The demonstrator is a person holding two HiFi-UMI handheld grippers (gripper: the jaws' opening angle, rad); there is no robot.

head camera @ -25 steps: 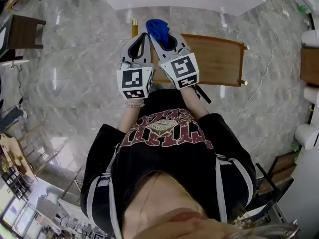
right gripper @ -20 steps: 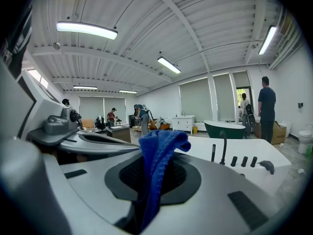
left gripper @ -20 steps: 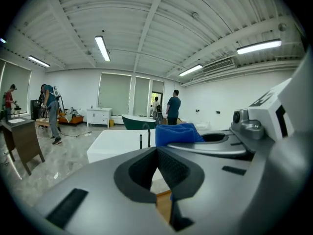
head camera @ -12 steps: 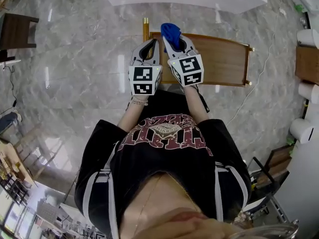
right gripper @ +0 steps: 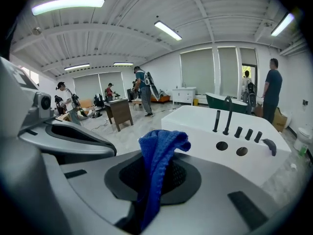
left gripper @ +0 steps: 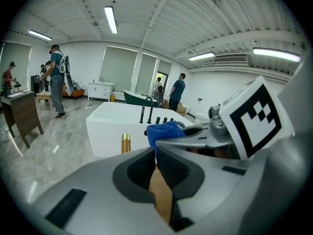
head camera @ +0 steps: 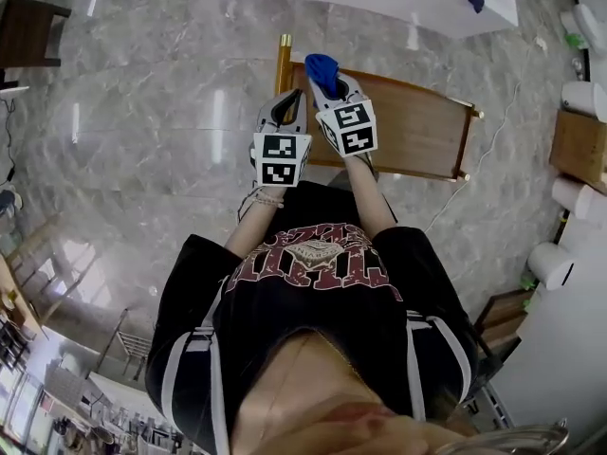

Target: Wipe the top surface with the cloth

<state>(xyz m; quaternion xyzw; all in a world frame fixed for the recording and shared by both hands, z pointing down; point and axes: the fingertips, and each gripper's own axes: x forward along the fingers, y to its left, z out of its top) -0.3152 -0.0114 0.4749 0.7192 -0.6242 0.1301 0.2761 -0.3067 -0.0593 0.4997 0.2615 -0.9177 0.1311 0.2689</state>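
Blue knitted cloth (right gripper: 159, 160) pinched between clenched jaws of right gripper (right gripper: 156, 176), bunched end sticking out past the tips. Head view: cloth over the left end of the brown rectangular wooden table top (head camera: 417, 121); can't tell if it touches the wood. Left gripper (left gripper: 156, 156) just beside the right one, jaws pressed together at the tips, nothing held, only a wood sliver visible through the gap. White tub-like block with black faucet (right gripper: 230, 136) beyond the table. Grey marble floor (head camera: 152, 121) around.
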